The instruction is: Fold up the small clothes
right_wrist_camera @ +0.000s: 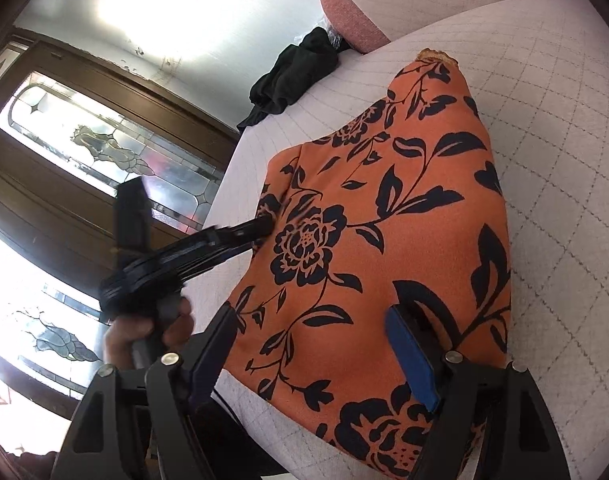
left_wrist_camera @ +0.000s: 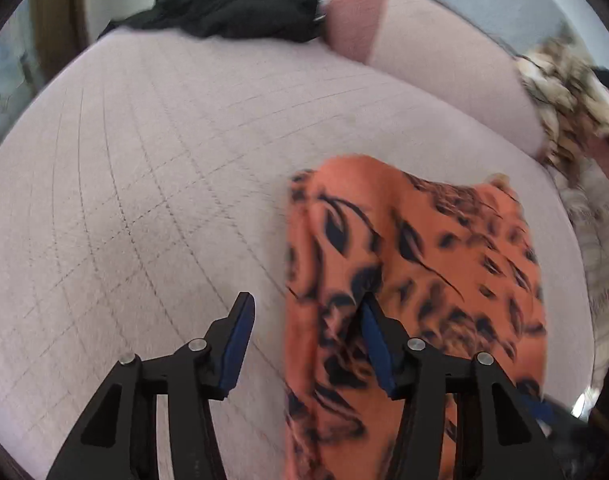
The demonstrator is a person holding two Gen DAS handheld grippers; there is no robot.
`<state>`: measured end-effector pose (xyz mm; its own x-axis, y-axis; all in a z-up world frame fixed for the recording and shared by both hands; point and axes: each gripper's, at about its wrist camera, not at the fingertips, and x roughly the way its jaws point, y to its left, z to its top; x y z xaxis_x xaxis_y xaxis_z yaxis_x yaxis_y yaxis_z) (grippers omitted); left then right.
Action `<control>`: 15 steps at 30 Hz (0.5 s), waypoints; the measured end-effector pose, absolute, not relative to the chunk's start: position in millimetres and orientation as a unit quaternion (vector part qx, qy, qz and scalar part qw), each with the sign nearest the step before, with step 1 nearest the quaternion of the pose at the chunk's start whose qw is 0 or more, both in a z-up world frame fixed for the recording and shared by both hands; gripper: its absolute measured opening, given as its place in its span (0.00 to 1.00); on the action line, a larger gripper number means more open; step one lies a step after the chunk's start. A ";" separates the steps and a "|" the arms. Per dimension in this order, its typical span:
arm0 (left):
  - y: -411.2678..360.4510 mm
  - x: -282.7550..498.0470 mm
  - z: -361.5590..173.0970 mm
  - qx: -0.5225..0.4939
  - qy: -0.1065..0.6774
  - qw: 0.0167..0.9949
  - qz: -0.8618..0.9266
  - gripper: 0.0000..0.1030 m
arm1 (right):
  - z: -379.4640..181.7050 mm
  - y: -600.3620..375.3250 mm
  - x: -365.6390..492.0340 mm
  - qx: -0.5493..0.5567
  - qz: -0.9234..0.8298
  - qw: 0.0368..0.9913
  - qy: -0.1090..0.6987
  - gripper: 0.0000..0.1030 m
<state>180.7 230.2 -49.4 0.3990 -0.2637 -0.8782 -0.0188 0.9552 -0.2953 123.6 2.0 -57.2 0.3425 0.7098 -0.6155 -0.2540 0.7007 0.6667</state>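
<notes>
An orange cloth (right_wrist_camera: 388,216) with a dark flower print lies on a bed with a pale quilted cover (left_wrist_camera: 152,184). It looks folded into a long strip, though its exact shape is hard to tell through the fisheye.

The left gripper (left_wrist_camera: 304,312) hangs low over the near part of the cloth with its fingers spread. Its right finger (left_wrist_camera: 374,336) sits over the cloth's left side, and its left finger (left_wrist_camera: 238,332) is over bare cover just beside the cloth's edge. In the right wrist view, the left gripper (right_wrist_camera: 260,226) reaches in from the cloth's left side with its tip at the cloth's edge, and the left hand (right_wrist_camera: 152,328) grips its handle. Whether the fingers touch the cloth cannot be told.

The right gripper (right_wrist_camera: 316,344) is also over the cloth's near end, fingers spread wide. One finger (right_wrist_camera: 412,360) shows its blue pad over the print, the other (right_wrist_camera: 212,352) is at the cloth's left edge.

Beyond the far end of the cloth, a black garment (left_wrist_camera: 228,10) lies bunched at the bed's far edge, next to a pink pillow (left_wrist_camera: 354,12). To the right of the cloth, a patterned tan heap (left_wrist_camera: 564,96) lies against the pillow. Well left of the cloth, a wooden door with leaded glass (right_wrist_camera: 104,148) stands.
</notes>
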 end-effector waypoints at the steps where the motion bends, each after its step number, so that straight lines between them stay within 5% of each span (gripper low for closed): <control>1: 236.6 188.6 -54.2 -0.149 0.549 0.819 -0.074 0.56 | -58.2 0.9 123.3 0.239 0.309 0.783 0.484 0.77; 7: 231.1 192.5 -38.7 -0.114 0.536 0.835 -0.052 0.57 | -59.3 4.0 121.1 0.234 0.309 0.785 0.483 0.78; 15: 207.6 103.5 3.2 -0.069 0.475 0.875 -0.068 0.57 | -44.4 -3.9 128.0 0.265 0.309 0.772 0.489 0.78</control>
<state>103.5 207.6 3.2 0.5393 -0.1836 -0.8219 0.0532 0.9814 -0.1843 128.0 -3.9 -44.4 0.3311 0.7362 -0.5902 -0.2189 0.6684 0.7109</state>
